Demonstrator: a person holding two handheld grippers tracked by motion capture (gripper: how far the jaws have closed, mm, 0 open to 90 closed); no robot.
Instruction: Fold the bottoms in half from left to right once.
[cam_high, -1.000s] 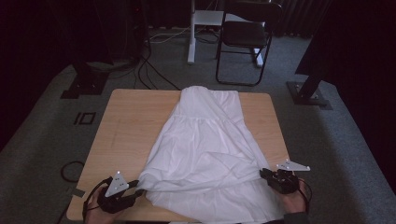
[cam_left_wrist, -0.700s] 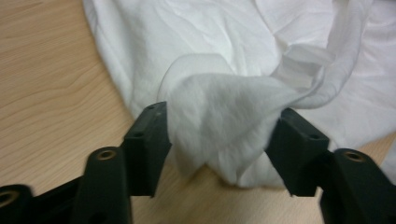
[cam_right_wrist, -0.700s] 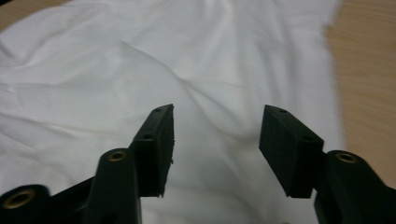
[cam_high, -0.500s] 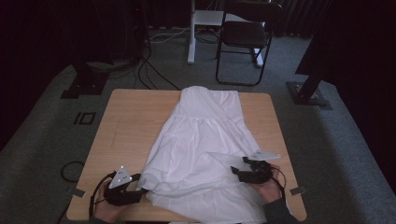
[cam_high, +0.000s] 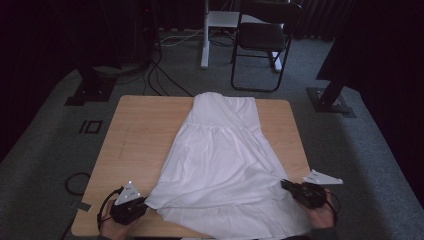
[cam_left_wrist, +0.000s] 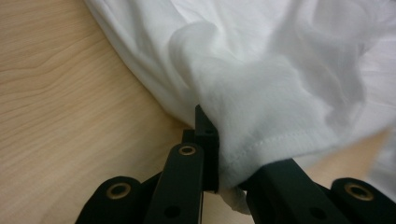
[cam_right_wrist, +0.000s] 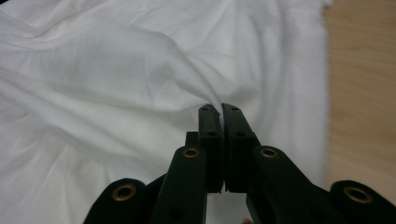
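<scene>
White cotton strapless dress (cam_high: 220, 155) flat on light wooden table (cam_high: 145, 135), bodice far, hem near, long axis running away from person | left gripper (cam_high: 131, 209) clamped on near-left hem corner | right gripper (cam_high: 300, 191) pinched shut on fabric at right skirt edge, tent-ridge raised | both at near end

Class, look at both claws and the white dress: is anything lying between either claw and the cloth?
Nothing visible. The left claw is already shut on a bunched hem of the white dress, and the right claw pinches a fold of it directly.
</scene>
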